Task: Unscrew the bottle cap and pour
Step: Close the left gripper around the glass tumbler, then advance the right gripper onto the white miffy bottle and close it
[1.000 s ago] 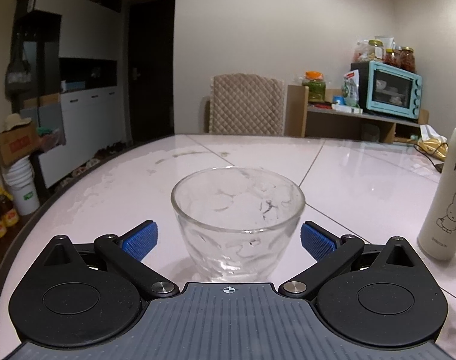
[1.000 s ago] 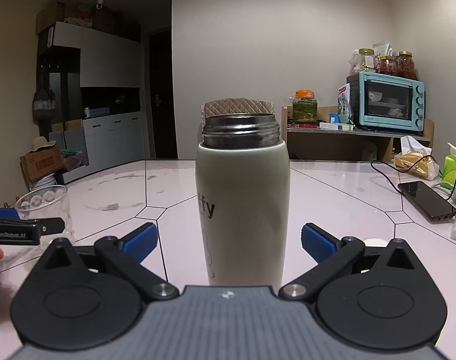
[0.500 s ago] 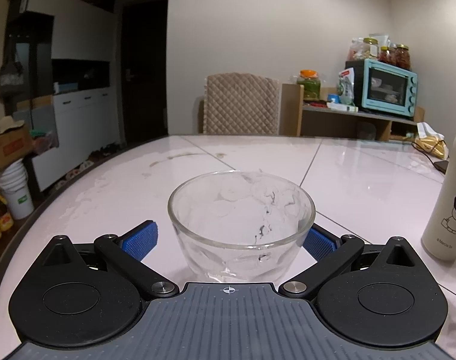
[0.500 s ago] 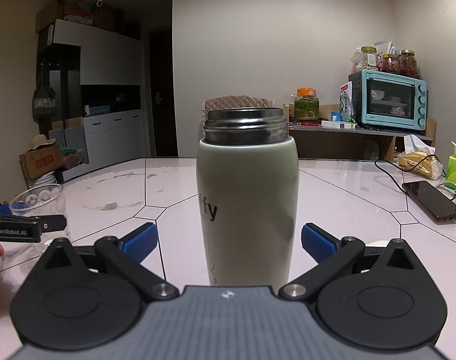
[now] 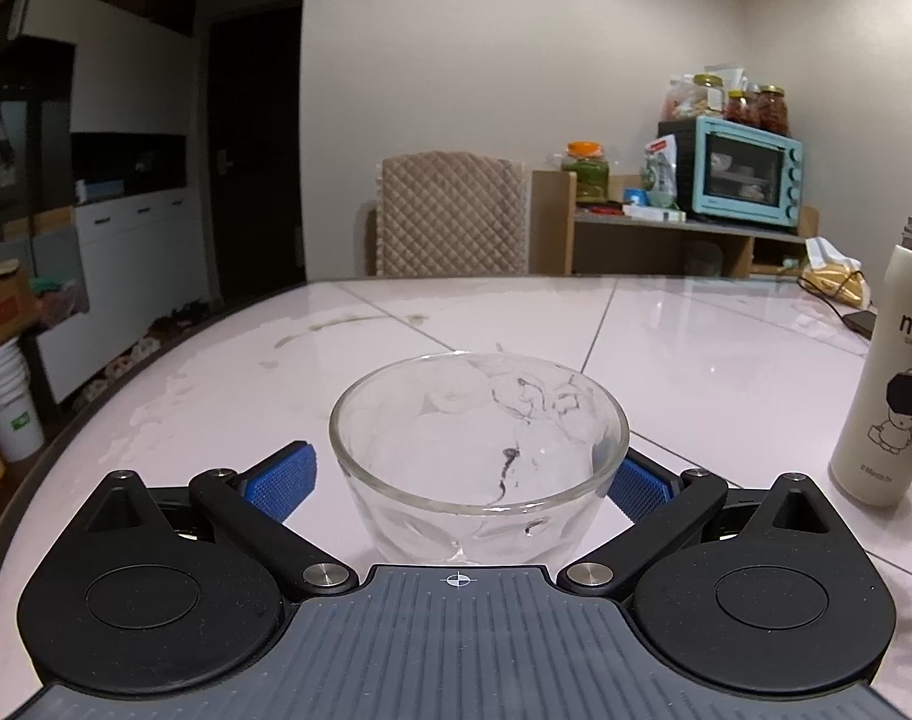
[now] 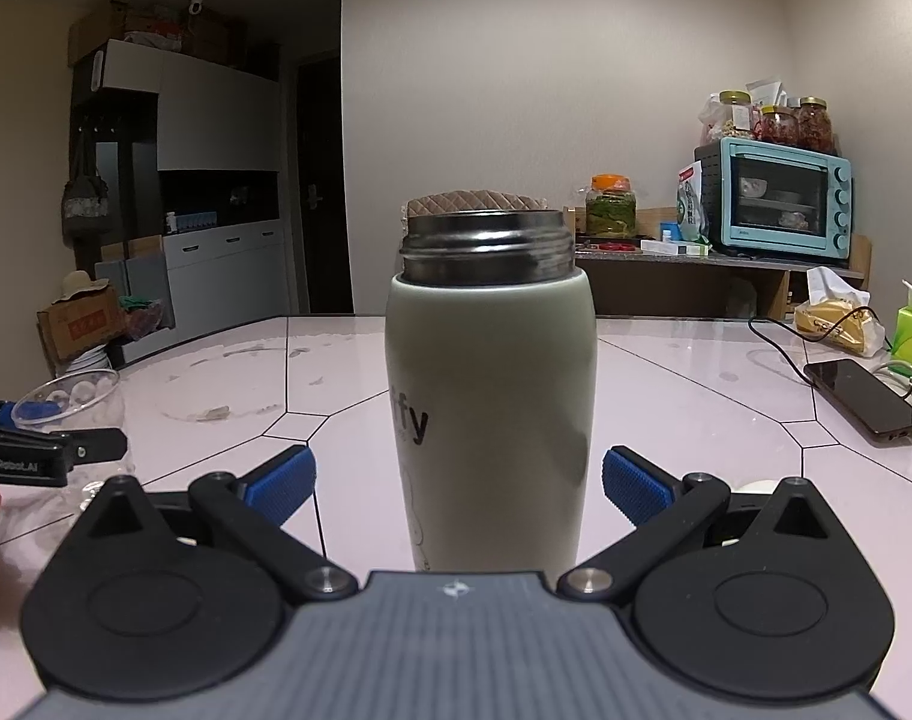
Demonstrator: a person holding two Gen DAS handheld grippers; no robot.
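**Both grippers standing wide around their vessels; bottle uncapped**

The left gripper (image 5: 459, 474) is sitting low over the table with its black linkage arms spread. Its blue ribbed pads (image 5: 279, 473) are flanking a clear glass cup (image 5: 477, 450). The left pad is standing clear of the glass wall; the right pad is lying just beside or against the wall, and contact cannot be confirmed through the glass. The cup is a short, tapered tumbler with a thick rounded rim and dimpled sides, standing upright on the table and showing no liquid.

The right gripper (image 6: 459, 477) is likewise spread wide. Its blue textured pads (image 6: 633, 483) are standing apart from a bottle (image 6: 492, 414) positioned between them, with visible gaps on both sides, so nothing is being clamped. The bottle is a smooth, matte, off-white cylinder with rounded shoulders and black lettering. Its threaded stainless-steel neck (image 6: 486, 249) is showing bare, with no cap fitted. The bottle is standing upright on the table.

In the left wrist view, the same bottle is appearing at the far right edge, well apart from the cup.

The table (image 6: 696, 396) is presenting a glossy, pale surface divided by dark seam lines. A dark phone (image 6: 858, 399) with an attached cable is lying toward the right side. Behind the table, a quilted chair back (image 5: 453, 213) and a teal toaster oven (image 6: 780, 201) on a wooden shelf are standing against the wall.
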